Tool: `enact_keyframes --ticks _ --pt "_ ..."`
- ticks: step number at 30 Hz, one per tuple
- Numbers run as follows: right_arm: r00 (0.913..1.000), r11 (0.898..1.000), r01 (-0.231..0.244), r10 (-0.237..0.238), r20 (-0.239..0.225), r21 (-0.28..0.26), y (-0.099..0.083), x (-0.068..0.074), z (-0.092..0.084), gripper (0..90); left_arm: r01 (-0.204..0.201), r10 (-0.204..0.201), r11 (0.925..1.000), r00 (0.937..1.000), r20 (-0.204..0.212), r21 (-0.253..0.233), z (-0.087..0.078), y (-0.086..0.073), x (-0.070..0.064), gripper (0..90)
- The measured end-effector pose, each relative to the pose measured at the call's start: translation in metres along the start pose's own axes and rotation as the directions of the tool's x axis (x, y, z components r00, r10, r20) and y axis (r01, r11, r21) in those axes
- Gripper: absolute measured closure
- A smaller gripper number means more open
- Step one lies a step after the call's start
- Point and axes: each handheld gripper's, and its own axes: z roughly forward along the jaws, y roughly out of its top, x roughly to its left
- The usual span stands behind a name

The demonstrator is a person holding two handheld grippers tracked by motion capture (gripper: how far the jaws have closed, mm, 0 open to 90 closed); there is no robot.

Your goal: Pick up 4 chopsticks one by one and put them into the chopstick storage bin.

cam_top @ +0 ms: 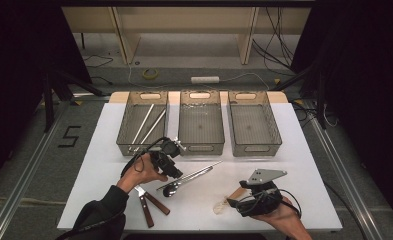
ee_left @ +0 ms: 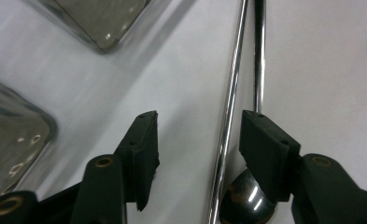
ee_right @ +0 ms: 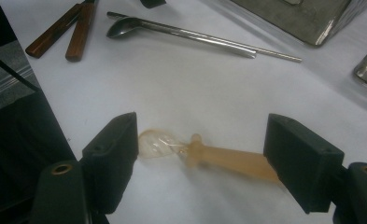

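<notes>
Lying aslant, metal spoon (cam_top: pixel 173 188): bowl near-left, handle toward far-right.

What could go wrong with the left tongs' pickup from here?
1. The left tongs straddle a thin metal rod, while the spoon lies right beside it; closing could catch both, or pinch one and flick the other away.
2. The polished rod could slip or roll out from between the narrow pads.
3. The right tongs stand open around the translucent spoon; any nudge could slide it across the white table.
</notes>
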Motion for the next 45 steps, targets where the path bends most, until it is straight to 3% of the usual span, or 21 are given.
enact_keyframes --ticks 12,22,36,45 --pt "1.0 1.0 0.002 -0.002 0.001 0.0 0.0 0.0 0.0 27.7 -0.061 0.061 0.9968 0.9981 0.005 0.052 0.016 0.007 -0.014 60.8" --pt "1.0 1.0 0.001 -0.001 0.001 0.001 0.0 0.0 0.0 27.7 -0.074 0.073 0.9953 0.9973 0.007 0.064 0.02 0.009 -0.015 68.4" --pt "1.0 1.0 0.002 -0.002 0.002 0.0 0.0 -0.001 -0.001 27.7 -0.082 0.083 0.9953 0.9964 -0.017 0.051 0.025 0.009 -0.017 80.2" --pt "1.0 1.0 0.002 -0.002 0.003 0.001 0.0 -0.001 0.0 27.8 -0.133 0.134 0.9904 0.9906 -0.028 0.037 0.024 0.006 -0.019 84.7"
